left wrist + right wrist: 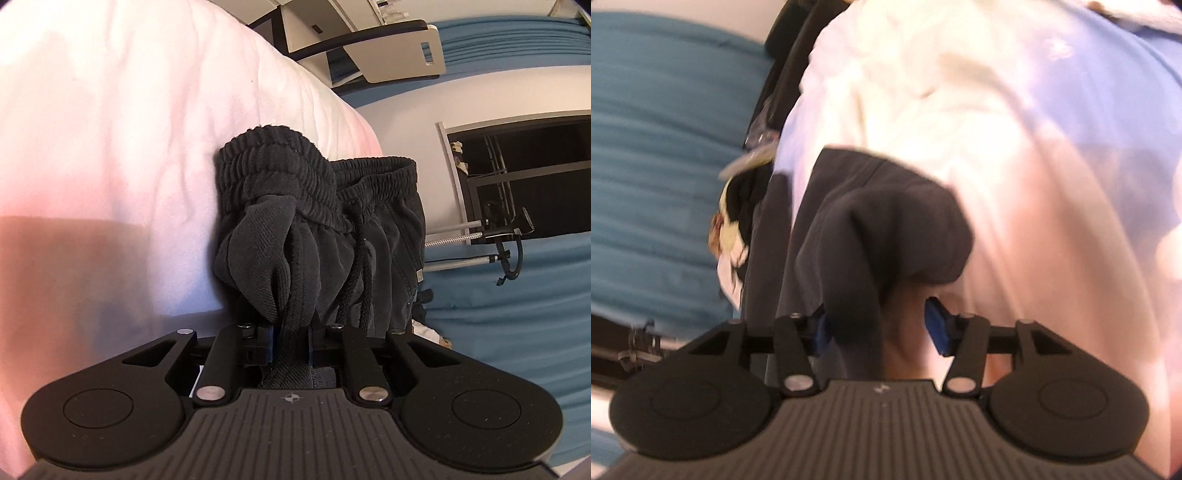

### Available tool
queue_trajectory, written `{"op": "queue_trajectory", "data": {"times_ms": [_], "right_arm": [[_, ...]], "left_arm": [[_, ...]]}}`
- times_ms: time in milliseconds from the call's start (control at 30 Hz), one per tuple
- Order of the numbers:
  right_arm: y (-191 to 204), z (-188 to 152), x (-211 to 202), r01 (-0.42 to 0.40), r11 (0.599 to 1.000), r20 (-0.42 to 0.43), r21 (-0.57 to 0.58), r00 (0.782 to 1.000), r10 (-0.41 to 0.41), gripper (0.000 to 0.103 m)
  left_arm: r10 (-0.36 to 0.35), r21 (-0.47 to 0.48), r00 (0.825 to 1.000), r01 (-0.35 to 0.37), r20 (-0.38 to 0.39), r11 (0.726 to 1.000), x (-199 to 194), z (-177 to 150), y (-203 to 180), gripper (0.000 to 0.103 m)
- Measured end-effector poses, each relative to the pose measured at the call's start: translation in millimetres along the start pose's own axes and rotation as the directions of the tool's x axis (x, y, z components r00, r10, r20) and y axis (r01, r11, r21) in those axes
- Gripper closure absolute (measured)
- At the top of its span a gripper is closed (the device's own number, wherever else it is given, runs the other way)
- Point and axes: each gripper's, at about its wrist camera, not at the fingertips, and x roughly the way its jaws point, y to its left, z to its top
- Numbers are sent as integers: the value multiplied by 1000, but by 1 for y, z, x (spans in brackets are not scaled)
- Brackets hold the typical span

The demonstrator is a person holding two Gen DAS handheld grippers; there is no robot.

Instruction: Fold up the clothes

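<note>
Black drawstring shorts with a ribbed elastic waistband hang bunched against the white bed sheet. My left gripper is shut on the shorts near the waistband, with cloth and a drawstring cord pinched between the blue pads. In the blurred right wrist view, dark cloth of the shorts drapes over my right gripper. Its jaws stand wide apart, and the cloth lies against the left blue pad only. The right pad is bare.
The white sheet fills most of both views. Blue curtains hang beyond the bed edge, with a dark window and a metal stand. A pale chair stands at the back. Other clothes lie beside the shorts.
</note>
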Motion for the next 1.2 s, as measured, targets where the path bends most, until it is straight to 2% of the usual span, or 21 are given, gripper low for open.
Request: {"op": "queue_trajectory", "data": {"times_ms": [33,200,267,300,333,400,500,567,633,667,700,767,833,900,933,1000,1100,1200], "right_arm": [[-5,3,-2,17,1000,29,1,999,-17,48],[-11,23,13,-37,997,113,61,993,30,47],[-18,29,10,-98,992,141,76,986,86,47],[-22,33,7,-127,989,155,75,981,115,53],[-25,37,4,-156,985,170,71,975,142,73],[-14,49,5,-215,977,198,15,958,207,93],[7,59,-5,-326,940,221,-97,914,340,95],[26,56,-27,-338,910,280,-241,873,399,96],[34,57,-44,-355,877,354,-325,814,461,96],[35,57,-48,-336,874,379,-352,802,461,96],[34,58,-47,-279,887,393,-369,818,421,96],[22,66,-34,-162,929,376,-333,880,289,96],[-3,74,-19,-64,984,330,-169,936,118,96],[-31,77,-9,44,999,275,-26,961,-35,95],[-44,79,-4,98,994,241,39,965,-105,95],[-54,81,-2,136,989,216,61,965,-146,95],[-42,80,-3,194,980,227,-49,957,-178,94],[-32,75,-4,232,966,251,-111,947,-199,85]], "left_arm": [[3,2,1000,-3,2,1000,0,0,0,87],[23,4,1000,-23,0,1000,9,1,-2,85],[31,1,1000,-31,0,1000,11,0,-2,84],[29,2,1000,-29,3,1000,12,0,-2,85],[25,9,1000,-25,9,1000,11,-1,-3,85],[11,30,1000,-12,28,999,6,-3,-5,85],[-61,45,996,59,61,997,-5,-4,-12,87],[-132,29,990,131,56,991,-17,-2,-16,88],[-194,-1,980,195,46,981,-28,2,-16,88],[-188,5,981,188,44,982,-32,5,-16,88],[-181,12,983,181,42,983,-36,8,-15,88],[-141,41,990,140,24,989,-41,12,-11,88],[-89,24,996,89,-16,996,-38,12,0,88],[-1,15,1000,1,-25,1000,-33,10,8,88],[36,16,999,-35,-28,999,-31,9,10,88],[74,42,997,-73,-25,996,-26,7,10,88],[110,109,994,-108,-10,988,-24,3,2,87],[122,128,993,-120,-4,985,-26,2,-2,82]]}}
